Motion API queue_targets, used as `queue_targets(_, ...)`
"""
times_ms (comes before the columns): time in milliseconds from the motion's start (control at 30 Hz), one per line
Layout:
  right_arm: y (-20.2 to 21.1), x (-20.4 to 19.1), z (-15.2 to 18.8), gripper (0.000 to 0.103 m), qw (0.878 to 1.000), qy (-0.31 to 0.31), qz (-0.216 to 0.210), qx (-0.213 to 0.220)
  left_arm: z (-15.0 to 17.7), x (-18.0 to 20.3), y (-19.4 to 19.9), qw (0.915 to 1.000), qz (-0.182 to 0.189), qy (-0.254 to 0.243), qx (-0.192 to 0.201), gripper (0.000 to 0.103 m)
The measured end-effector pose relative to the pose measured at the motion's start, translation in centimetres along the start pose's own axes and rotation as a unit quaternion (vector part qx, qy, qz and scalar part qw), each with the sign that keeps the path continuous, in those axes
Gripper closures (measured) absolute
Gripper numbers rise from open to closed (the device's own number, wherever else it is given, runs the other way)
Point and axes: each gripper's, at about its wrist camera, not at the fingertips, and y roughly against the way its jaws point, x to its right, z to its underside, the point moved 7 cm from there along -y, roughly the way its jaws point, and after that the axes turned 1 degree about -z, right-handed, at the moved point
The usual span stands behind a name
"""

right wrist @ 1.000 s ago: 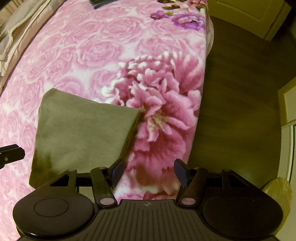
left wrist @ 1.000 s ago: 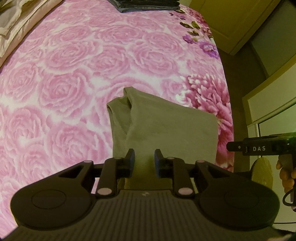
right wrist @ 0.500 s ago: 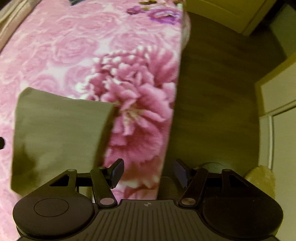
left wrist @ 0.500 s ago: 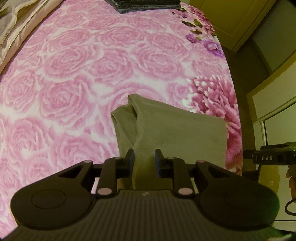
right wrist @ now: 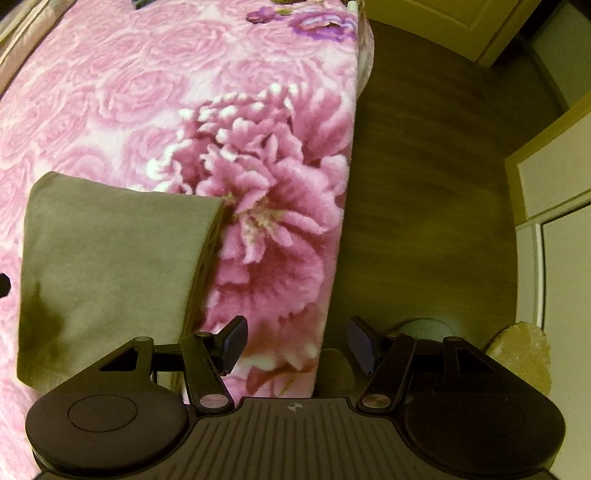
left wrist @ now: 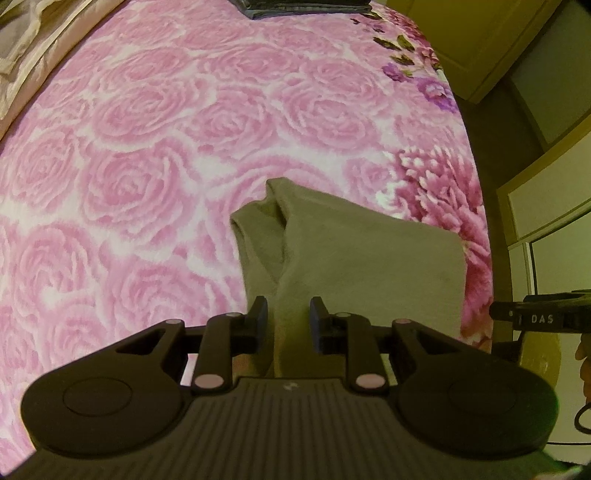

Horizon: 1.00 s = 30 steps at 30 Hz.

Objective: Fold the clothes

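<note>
A folded olive-green garment (left wrist: 369,266) lies flat on the pink rose-patterned blanket (left wrist: 147,147), close to the bed's right edge. My left gripper (left wrist: 288,317) hovers over the garment's near left part, pointing steeply down. Its jaws stand narrowly apart, with a fold ridge of the cloth showing in the gap and no pad visibly pressing on it. The right wrist view shows the same garment (right wrist: 110,258) at the left. My right gripper (right wrist: 295,343) stands open over the blanket's edge to its right, with nothing between its fingers.
A dark folded pile (left wrist: 303,5) lies at the bed's far end and beige bedding (left wrist: 22,44) at the far left. Right of the bed are dark wooden floor (right wrist: 424,184), a white cabinet (right wrist: 554,184) and a fluffy yellowish thing (right wrist: 524,347). A hand (left wrist: 583,362) holds the right gripper.
The right gripper's view swung right toward the floor, then partly back. The garment kept its shape and place. The left gripper stayed over its near edge.
</note>
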Motion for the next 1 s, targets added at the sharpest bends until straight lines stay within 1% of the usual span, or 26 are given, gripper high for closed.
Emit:
queue_targets(33, 0.0, 0.0, 0.0, 0.04, 1.0, -0.001, -0.007, 0.002, 0.2, -0.3, 0.1, 1.0, -0.002, 0.004, 0.001, 0.083)
queue_targets(67, 0.2, 0.0, 0.0, 0.04, 1.0, -0.003, -0.023, 0.01, 0.4, -0.7, 0.4, 0.9999, -0.004, 0.011, 0.004, 0.083)
queue_targets(100, 0.3, 0.1, -0.1, 0.04, 0.999, -0.005, -0.043, 0.021, 0.6, -1.0, 0.7, 0.9998, -0.005, 0.019, 0.007, 0.083)
queue_targets(133, 0.7, 0.1, -0.1, 0.04, 0.997, -0.006, -0.074, 0.036, 1.0, -1.3, 1.1, 0.9994, -0.003, 0.031, 0.012, 0.083)
queue_targets(200, 1.5, 0.2, -0.1, 0.04, 0.987, -0.007, -0.145, 0.071, 1.8, -1.7, 2.0, 0.9982, 0.006, 0.055, 0.024, 0.084)
queue_targets(233, 2.0, 0.1, 0.0, 0.04, 0.979, -0.002, -0.186, 0.088, 2.4, -1.6, 2.0, 0.9976, 0.017, 0.062, 0.025, 0.085)
queue_targets(300, 2.1, -0.7, 0.5, 0.041, 0.968, 0.017, -0.232, 0.091, 3.6, -1.2, 2.2, 0.996, 0.038, 0.076, 0.028, 0.093)
queue_targets(333, 2.1, -1.2, 0.8, 0.05, 0.963, 0.027, -0.253, 0.091, 4.4, -0.8, 1.6, 0.9959, 0.045, 0.075, 0.024, 0.101)
queue_targets(367, 1.7, -2.0, 1.2, 0.07, 0.959, 0.04, -0.27, 0.081, 5.1, -0.3, 1.1, 0.9958, 0.051, 0.073, 0.019, 0.101)
queue_targets(400, 0.9, -2.9, 1.8, 0.072, 0.956, 0.053, -0.282, 0.067, 5.8, -0.1, 0.3, 0.9961, 0.05, 0.072, 0.012, 0.101)
queue_targets(433, 0.2, -3.7, 2.5, 0.072, 0.953, 0.064, -0.29, 0.058, 6.5, 0.2, -0.6, 0.9963, 0.048, 0.07, 0.005, 0.103)
queue_targets(467, -0.4, -4.6, 3.2, 0.072, 0.95, 0.074, -0.298, 0.051, 6.9, 0.0, -0.9, 0.9961, 0.045, 0.076, 0.01, 0.103)
queue_targets(500, -1.3, -5.2, 3.8, 0.072, 0.95, 0.086, -0.298, 0.039, 7.3, -0.1, -1.3, 0.9957, 0.041, 0.082, 0.014, 0.103)
queue_targets(533, -2.3, -5.7, 4.6, 0.072, 0.954, 0.099, -0.284, 0.021, 7.7, -0.3, -1.6, 0.9953, 0.038, 0.087, 0.019, 0.102)
queue_targets(567, -2.8, -5.6, 5.0, 0.072, 0.957, 0.1, -0.271, 0.012, 7.9, -0.6, -1.5, 0.9941, 0.041, 0.099, 0.02, 0.101)
queue_targets(667, -3.1, -4.8, 5.0, 0.072, 0.965, 0.081, -0.249, -0.001, 8.4, -1.1, -0.2, 0.9966, 0.019, 0.08, 0.012, 0.101)
queue_targets(700, -2.9, -4.3, 4.6, 0.072, 0.967, 0.08, -0.241, 0.003, 8.7, -1.6, 0.3, 0.9975, -0.001, 0.07, 0.007, 0.101)
queue_targets(733, -2.6, -3.9, 4.2, 0.072, 0.969, 0.081, -0.233, 0.009, 8.9, -2.3, 0.7, 0.9975, -0.016, 0.07, 0.001, 0.101)
queue_targets(767, -2.3, -3.6, 3.8, 0.072, 0.97, 0.078, -0.232, 0.016, 8.9, -3.1, 1.1, 0.9963, -0.014, 0.084, 0.0, 0.101)
queue_targets(800, -2.2, -3.4, 3.3, 0.072, 0.968, 0.069, -0.239, 0.022, 8.9, -3.8, 1.5, 0.995, -0.011, 0.1, 0.0, 0.101)
queue_targets(900, -2.2, -3.4, 1.9, 0.072, 0.962, 0.04, -0.27, 0.033, 7.8, -4.8, 2.0, 0.9844, 0.035, 0.169, 0.032, 0.1)
queue_targets(967, -3.2, -4.4, 1.7, 0.072, 0.959, 0.033, -0.28, 0.021, 6.8, -4.0, 1.4, 0.9814, 0.062, 0.177, 0.043, 0.1)
queue_targets(1000, -4.1, -4.7, 1.9, 0.072, 0.959, 0.028, -0.28, 0.009, 6.7, -3.4, 0.7, 0.983, 0.067, 0.168, 0.034, 0.099)
